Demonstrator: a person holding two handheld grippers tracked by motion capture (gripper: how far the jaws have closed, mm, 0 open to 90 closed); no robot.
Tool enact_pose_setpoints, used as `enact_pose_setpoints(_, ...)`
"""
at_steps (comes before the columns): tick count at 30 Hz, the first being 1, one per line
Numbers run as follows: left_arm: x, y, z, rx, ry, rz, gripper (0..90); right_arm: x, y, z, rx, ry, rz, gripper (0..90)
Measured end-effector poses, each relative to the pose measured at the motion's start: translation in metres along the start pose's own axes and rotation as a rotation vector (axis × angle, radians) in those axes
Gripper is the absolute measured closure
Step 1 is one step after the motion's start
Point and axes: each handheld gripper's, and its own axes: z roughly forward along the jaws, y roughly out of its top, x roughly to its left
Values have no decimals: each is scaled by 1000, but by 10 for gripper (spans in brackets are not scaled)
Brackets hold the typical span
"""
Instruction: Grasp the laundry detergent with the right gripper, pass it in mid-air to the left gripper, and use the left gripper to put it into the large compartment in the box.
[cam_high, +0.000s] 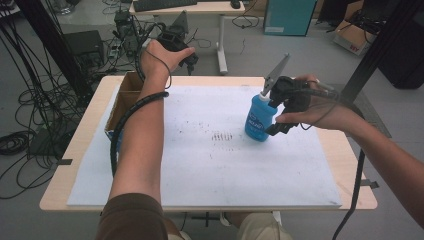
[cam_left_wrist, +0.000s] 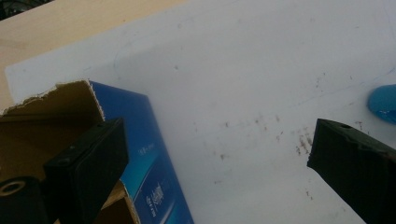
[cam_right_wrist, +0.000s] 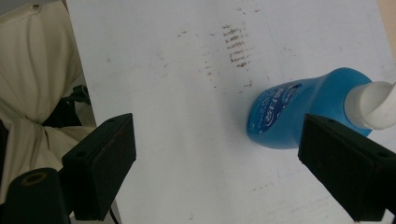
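Bottles: one blue bottle (cam_high: 260, 118); boxes: one cardboard box (cam_high: 121, 101).

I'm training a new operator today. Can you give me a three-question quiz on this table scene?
1. True or false: the right gripper is clamped on the blue bottle.
2. What lies at the table's left edge? A) cardboard box B) metal bowl C) folded towel
3. What colour is the bottle's cap?

Key:
1. False; its jaws stand open beside it.
2. A, the cardboard box, below the left gripper.
3. White.
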Motion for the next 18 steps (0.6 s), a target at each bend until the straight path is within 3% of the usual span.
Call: enact_pose_setpoints(18, -1, 1, 2, -3, -3, 7, 52, -4, -8, -4, -2, -19, 33, 114)
